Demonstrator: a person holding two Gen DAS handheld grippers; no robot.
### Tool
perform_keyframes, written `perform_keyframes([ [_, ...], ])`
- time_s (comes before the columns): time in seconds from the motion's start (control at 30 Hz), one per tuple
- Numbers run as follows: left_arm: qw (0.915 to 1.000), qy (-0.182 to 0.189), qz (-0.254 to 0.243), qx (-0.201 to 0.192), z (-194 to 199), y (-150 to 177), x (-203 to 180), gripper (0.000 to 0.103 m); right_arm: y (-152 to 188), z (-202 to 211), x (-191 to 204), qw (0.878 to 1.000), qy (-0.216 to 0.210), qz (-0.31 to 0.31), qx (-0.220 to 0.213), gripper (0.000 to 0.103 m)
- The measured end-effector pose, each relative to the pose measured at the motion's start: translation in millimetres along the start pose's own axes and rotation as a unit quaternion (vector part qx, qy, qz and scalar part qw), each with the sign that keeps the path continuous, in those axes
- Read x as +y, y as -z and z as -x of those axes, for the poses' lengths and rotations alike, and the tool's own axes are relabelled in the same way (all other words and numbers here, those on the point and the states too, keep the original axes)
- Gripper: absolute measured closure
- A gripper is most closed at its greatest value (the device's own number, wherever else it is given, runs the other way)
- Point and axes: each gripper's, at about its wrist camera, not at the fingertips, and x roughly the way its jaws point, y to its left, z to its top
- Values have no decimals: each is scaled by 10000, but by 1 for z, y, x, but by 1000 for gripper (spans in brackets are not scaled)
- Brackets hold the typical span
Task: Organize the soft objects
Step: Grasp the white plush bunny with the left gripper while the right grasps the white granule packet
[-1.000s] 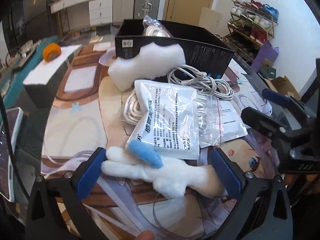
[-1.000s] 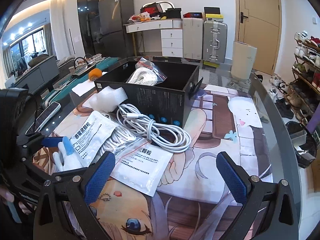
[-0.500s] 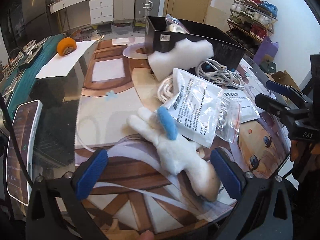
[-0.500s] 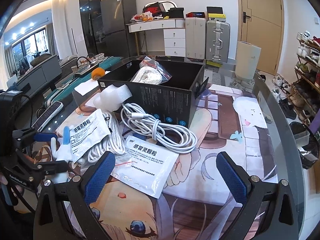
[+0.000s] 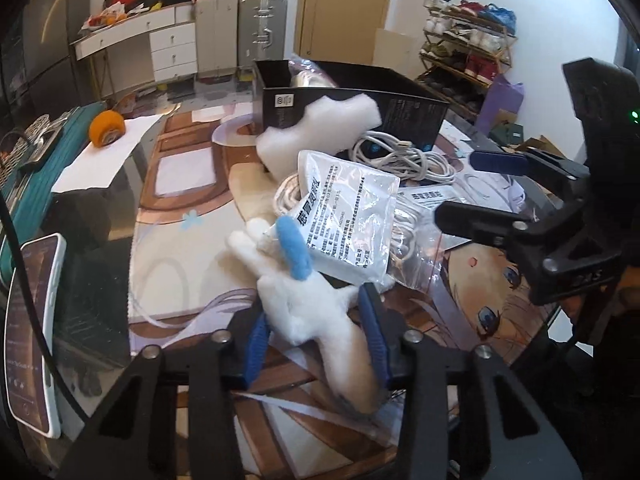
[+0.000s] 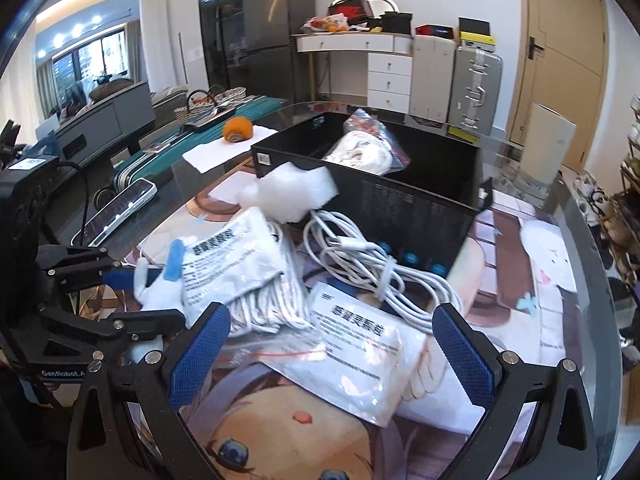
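A white plush toy [image 5: 304,300] with a blue ear lies on the printed table mat, its head tucked under a white sachet [image 5: 348,220]. My left gripper [image 5: 316,340] is closing on the plush body, and both blue pads press its sides. The same toy [image 6: 156,292] shows in the right wrist view, held by my left gripper [image 6: 136,296]. A white foam piece [image 5: 320,128] leans on the black box [image 5: 408,120]. My right gripper [image 6: 330,356] hangs open above a second sachet [image 6: 352,360], holding nothing.
A coiled white cable [image 6: 360,256] lies in front of the black box [image 6: 420,208], and a bagged cable [image 6: 364,148] sits inside it. A phone [image 5: 32,332] lies at the table's left edge. An orange object [image 5: 105,128] rests on white paper farther back.
The left jaws went from wide open to closed on the plush toy's body. My right gripper shifted over the sachets, closer to the left gripper.
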Motion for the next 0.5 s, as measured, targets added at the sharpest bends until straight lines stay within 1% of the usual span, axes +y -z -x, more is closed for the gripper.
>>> perform_keyframes([
  [0.07, 9999, 93, -37, -49, 0, 0, 1, 71, -3, -3, 4, 9999, -21, 99, 19, 0],
  [0.13, 9995, 297, -72, -72, 1, 0, 1, 71, -8, -7, 9, 9996, -90, 282, 46, 0],
  [0.2, 9991, 389, -182, -73, 1, 0, -1, 71, -11, -10, 14, 9991, -126, 393, 106, 0],
  [0.33, 9985, 493, -242, -58, 4, 0, 0, 71, -18, -23, 27, 9969, -293, 673, 266, 0],
  [0.5, 9986, 485, -199, -37, 5, 0, 10, 71, -24, -39, 46, 9928, -464, 1016, 429, 0],
])
